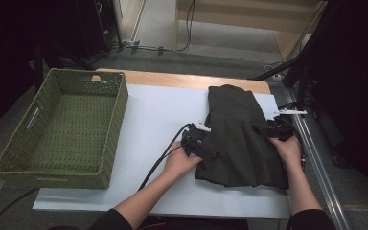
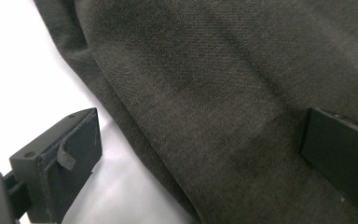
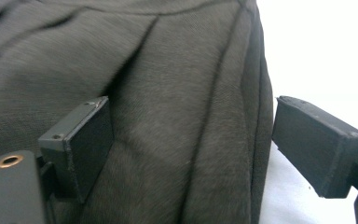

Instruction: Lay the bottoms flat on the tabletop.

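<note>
A dark pleated skirt (image 1: pixel 239 134) lies flat on the white sheet (image 1: pixel 158 120), right of the table's middle. My left gripper (image 1: pixel 205 143) sits at the skirt's left edge, low against the cloth. In the left gripper view the left gripper (image 2: pixel 200 158) stands open, one jaw over the white sheet and the other on the skirt (image 2: pixel 205 84), with the hem between them. My right gripper (image 1: pixel 264 130) is at the skirt's right side. In the right gripper view the right gripper (image 3: pixel 196 144) is open too, straddling the folded edge of the skirt (image 3: pixel 168 70) without pinching it.
A green woven basket (image 1: pixel 115 134) stands at the table's left, with nothing in it. A metal rail (image 1: pixel 316 163) runs along the table's right side. Dark stands and cables fill the floor behind the table.
</note>
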